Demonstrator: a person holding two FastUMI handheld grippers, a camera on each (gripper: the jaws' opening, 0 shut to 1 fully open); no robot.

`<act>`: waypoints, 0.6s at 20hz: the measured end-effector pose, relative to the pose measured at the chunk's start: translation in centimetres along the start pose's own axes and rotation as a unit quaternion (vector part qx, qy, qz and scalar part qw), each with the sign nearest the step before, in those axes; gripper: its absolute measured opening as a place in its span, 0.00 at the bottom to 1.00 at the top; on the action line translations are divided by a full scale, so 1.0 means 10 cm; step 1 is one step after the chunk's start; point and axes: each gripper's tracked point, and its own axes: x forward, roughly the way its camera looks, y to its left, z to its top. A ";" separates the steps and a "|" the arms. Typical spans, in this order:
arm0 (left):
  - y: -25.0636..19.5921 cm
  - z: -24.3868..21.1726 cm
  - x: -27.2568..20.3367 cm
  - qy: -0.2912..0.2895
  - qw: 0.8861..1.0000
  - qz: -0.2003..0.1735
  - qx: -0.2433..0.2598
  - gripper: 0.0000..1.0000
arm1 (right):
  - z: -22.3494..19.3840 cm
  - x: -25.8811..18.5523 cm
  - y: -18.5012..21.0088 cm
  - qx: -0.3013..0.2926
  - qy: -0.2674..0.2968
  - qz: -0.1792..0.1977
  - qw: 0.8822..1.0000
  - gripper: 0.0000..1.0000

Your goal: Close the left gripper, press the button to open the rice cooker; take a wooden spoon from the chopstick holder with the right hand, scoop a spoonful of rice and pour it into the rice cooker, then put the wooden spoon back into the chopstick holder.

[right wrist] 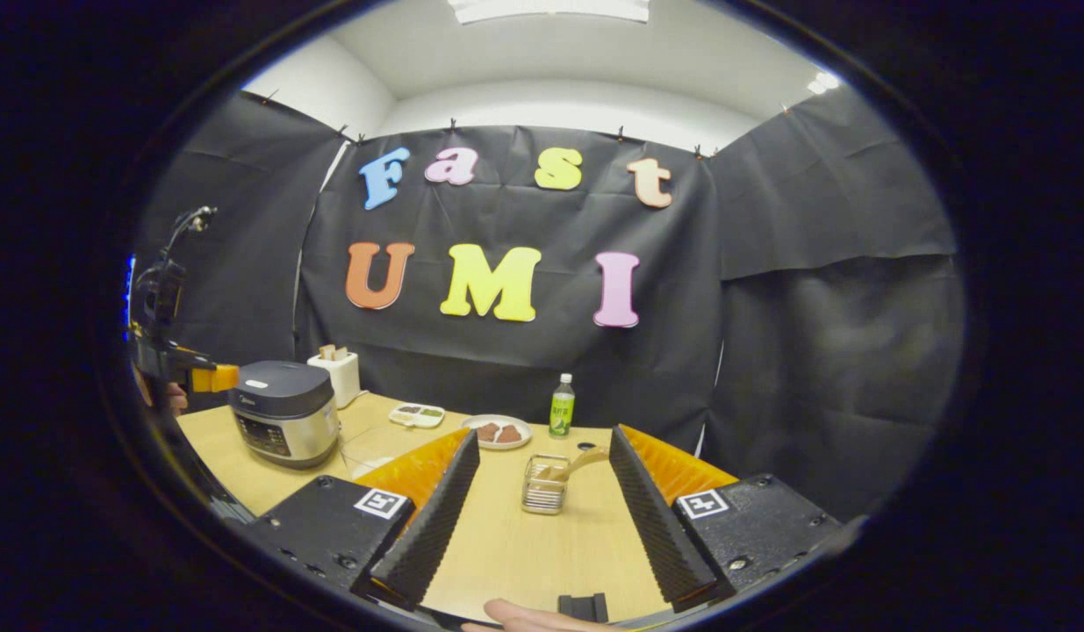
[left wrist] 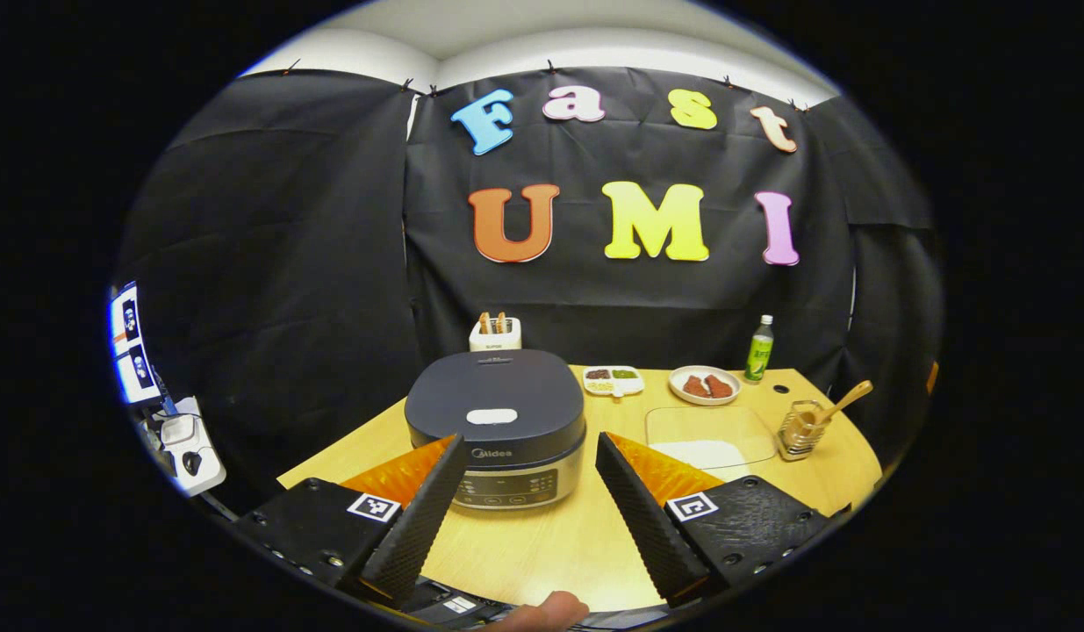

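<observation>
The dark rice cooker stands shut on the wooden table, its white lid button facing up. My left gripper is open, its fingers framing the cooker's front panel from a short way back. A wire chopstick holder with a wooden spoon leaning out sits at the right. Beside it lies a clear tray of white rice. In the right gripper view, my right gripper is open, and the chopstick holder with the spoon stands ahead between its fingers. The cooker is far left.
At the table's back stand a white toaster, a small divided dish, a plate of brown pieces and a green bottle. The other gripper shows far left in the right gripper view. A fingertip shows at the bottom.
</observation>
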 end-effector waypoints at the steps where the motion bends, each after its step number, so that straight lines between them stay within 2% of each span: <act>1: -0.07 0.09 -0.15 -0.012 1.000 -0.007 -0.001 0.95 | 0.04 -0.04 -0.01 -0.005 -0.006 -0.004 1.000 0.96; 6: -0.35 0.41 -0.84 -0.085 0.995 -0.054 -0.017 0.95 | 0.06 -0.21 -0.05 -0.011 -0.008 -0.018 1.000 1.00; 12: -0.37 0.57 -1.24 -0.137 0.989 -0.061 -0.008 0.95 | 0.10 -0.31 -0.25 0.007 -0.012 -0.034 0.999 1.00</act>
